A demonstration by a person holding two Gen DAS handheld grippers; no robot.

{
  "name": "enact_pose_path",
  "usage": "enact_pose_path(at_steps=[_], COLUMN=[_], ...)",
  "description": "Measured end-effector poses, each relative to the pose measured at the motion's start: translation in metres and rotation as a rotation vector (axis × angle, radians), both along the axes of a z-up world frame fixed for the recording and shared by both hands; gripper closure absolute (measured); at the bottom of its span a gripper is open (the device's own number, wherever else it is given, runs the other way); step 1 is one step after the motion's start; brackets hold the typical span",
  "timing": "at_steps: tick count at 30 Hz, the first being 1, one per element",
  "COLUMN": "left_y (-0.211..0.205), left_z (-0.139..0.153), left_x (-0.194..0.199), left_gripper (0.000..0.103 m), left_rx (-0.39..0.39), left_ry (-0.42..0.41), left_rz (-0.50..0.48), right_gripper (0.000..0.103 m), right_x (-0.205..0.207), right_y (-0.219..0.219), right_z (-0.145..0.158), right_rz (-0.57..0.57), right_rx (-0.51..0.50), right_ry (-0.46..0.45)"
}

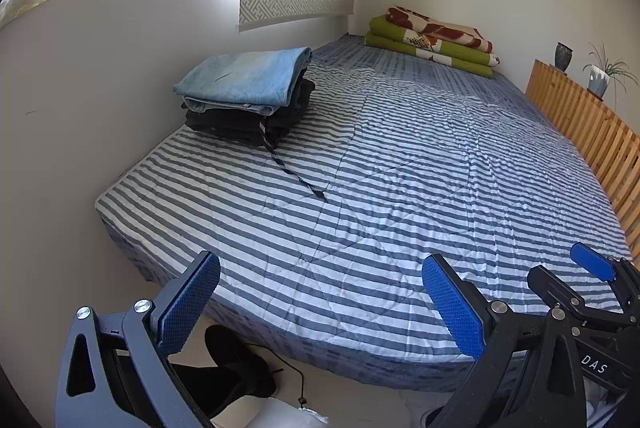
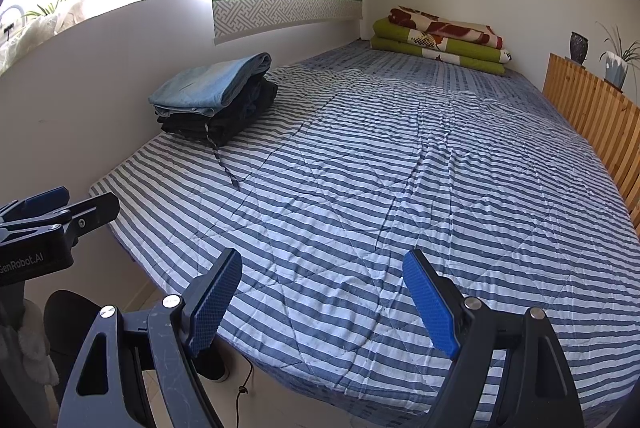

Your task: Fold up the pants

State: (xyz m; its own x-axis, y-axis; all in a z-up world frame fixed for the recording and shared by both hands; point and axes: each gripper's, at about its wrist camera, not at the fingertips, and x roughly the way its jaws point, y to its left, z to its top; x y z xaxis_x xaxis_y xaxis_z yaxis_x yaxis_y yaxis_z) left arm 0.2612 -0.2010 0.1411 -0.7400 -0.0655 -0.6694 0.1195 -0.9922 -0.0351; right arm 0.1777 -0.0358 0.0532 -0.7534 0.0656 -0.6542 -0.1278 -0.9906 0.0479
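A stack of folded pants (image 1: 248, 96) (image 2: 216, 96) lies at the far left of the striped bed (image 1: 420, 164) (image 2: 400, 188), against the wall. Light blue jeans are on top, dark pairs underneath. A striped drawstring (image 1: 292, 172) (image 2: 224, 164) trails from the stack onto the cover. My left gripper (image 1: 320, 280) hovers open over the bed's near edge, nothing between its blue pads. My right gripper (image 2: 322, 276) is also open and empty over the near edge. Each gripper shows in the other's view: the right gripper (image 1: 560, 272) at the right edge, the left gripper (image 2: 86, 202) at the left edge.
Folded green and red-patterned blankets (image 1: 432, 40) (image 2: 440, 40) lie at the bed's far end. A wooden slatted headboard (image 1: 592, 136) (image 2: 600, 120) runs along the right, with a vase and potted plant (image 1: 600, 76) behind. Dark shoes (image 1: 236, 364) and a cable lie on the floor.
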Motion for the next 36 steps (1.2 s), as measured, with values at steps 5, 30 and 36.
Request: enact_pose_path(at_steps=[5, 30, 36], left_y=[0.0003, 0.0028, 0.0024], left_z=[0.0005, -0.0009, -0.0010], left_x=[-0.0009, -0.0011, -0.0014], left_gripper=[0.001, 0.001, 0.001], left_rx=[-0.001, -0.003, -0.002], left_ry=[0.001, -0.005, -0.006], left_rz=[0.002, -0.005, -0.006], right_gripper=[0.024, 0.024, 0.024], right_x=[0.0002, -0.0012, -0.0016], right_y=[0.0003, 0.0001, 0.0006], right_z=[0.0000, -0.0031, -0.0037], right_rz=[0.001, -0.002, -0.002], right_rx=[0.000, -0.003, -0.004], right_ry=[0.000, -0.006, -0.007])
